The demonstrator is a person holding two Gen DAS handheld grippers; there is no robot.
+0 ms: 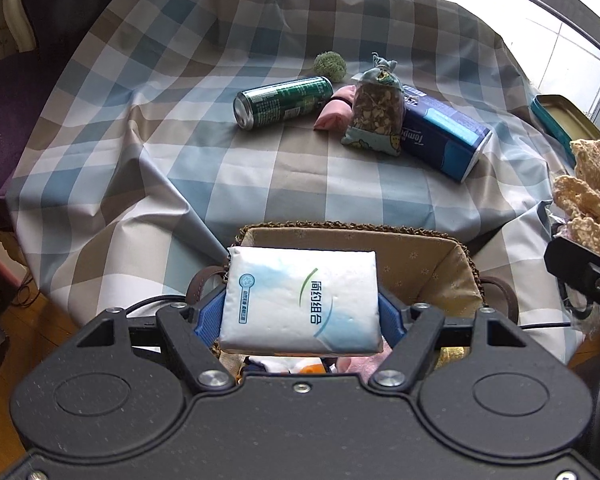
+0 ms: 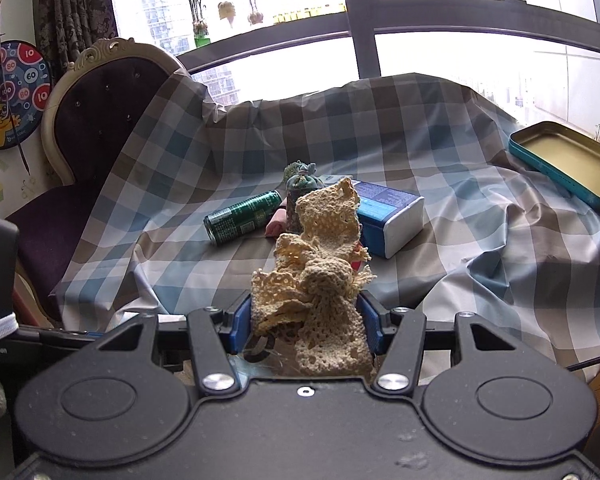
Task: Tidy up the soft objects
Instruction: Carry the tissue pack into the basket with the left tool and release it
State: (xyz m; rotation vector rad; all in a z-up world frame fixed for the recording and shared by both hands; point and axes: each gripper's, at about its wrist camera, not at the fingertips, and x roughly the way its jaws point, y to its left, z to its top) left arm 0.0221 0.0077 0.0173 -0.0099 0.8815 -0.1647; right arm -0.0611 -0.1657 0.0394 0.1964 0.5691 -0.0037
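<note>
Left hand-held gripper (image 1: 300,312) clamps tissue pack (image 1: 302,300) (over basket (image 1: 432,256)).

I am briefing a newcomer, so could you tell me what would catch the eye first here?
The left hand-held gripper clamps a white tissue pack above a lined basket. The right hand-held gripper grips a cream crochet cloth. Behind lies a green can.

Basket (image 1: 460,264) contents: mostly hidden behind the tissue pack (image 1: 300,300).
Sachet (image 2: 300,184): largely covered by the crocheted cloth (image 2: 324,248).
Tin (image 1: 560,120): cut off.
</note>
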